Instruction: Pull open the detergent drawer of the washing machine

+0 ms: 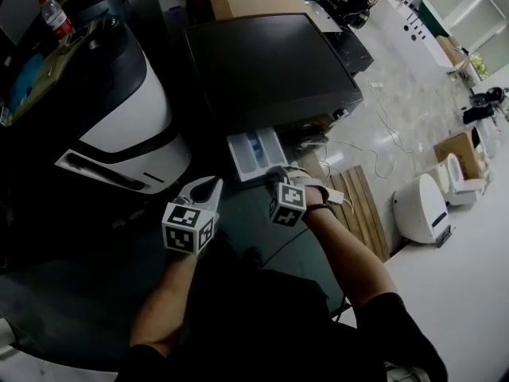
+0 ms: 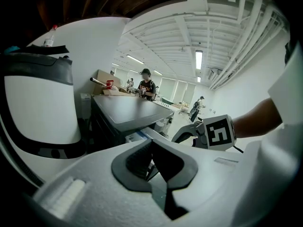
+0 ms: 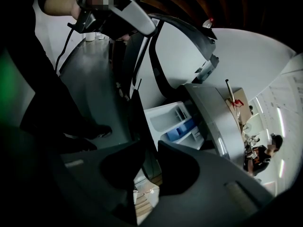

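Observation:
The washing machine [image 1: 270,70] has a dark top, and its white detergent drawer [image 1: 254,153] stands pulled out of the front, with a blue compartment inside. The drawer [image 3: 175,122] also lies ahead of my right gripper [image 3: 150,160]. That gripper's jaws are parted, with only floor showing in the gap. From the head view, my right gripper [image 1: 278,175] hovers just off the drawer's front right corner, not touching it. My left gripper [image 1: 208,189] is lower left of the drawer. Its pads meet at the tips around nothing [image 2: 151,162].
A big white and black rounded appliance [image 1: 119,94] stands left of the washer, with a bottle [image 1: 56,16] on top. A cardboard box [image 1: 246,2] sits behind the washer. A wooden pallet [image 1: 362,205], cables and a white fixture [image 1: 421,209] lie to the right. People stand at the back.

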{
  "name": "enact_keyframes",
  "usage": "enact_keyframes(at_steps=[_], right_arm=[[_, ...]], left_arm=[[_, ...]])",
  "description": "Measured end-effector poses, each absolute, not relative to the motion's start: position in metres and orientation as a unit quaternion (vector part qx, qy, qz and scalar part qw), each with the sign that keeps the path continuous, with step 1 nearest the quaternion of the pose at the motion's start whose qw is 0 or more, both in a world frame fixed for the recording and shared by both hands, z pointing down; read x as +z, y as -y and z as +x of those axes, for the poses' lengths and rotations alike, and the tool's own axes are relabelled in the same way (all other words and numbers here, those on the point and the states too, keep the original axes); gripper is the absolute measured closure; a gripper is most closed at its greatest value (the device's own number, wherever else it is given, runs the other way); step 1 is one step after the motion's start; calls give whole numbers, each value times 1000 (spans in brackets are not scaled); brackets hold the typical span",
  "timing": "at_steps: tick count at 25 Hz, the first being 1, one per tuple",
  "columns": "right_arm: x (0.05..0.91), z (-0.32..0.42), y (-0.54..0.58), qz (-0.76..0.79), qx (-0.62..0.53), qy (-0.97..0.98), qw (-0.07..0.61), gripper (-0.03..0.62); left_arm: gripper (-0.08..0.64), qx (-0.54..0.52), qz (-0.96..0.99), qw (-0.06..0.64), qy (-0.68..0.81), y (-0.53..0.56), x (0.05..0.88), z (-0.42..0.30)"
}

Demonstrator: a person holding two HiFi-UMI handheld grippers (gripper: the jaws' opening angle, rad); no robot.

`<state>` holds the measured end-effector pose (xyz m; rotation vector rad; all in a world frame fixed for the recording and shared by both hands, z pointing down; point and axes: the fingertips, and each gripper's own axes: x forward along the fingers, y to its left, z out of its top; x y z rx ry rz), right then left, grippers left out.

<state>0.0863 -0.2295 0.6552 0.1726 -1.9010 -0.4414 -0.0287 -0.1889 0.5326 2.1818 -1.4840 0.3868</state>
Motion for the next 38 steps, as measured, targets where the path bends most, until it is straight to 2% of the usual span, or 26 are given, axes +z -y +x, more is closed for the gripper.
enact_keyframes(at_steps=[9,17,28,38], right_arm=[[652,91,228,90,-172,815,546,502],[593,91,217,143,-103,877,446,505],[564,148,181,215,-14,905,367,512],[551,198,137,257,75,922,278,554]], left_arm=[[551,146,789,232,550,169,523,-21],[551,145,794,214,551,173,503,-14],[551,147,806,188,542,163,477,19],[551,147,801,188,549,119,473,59]])
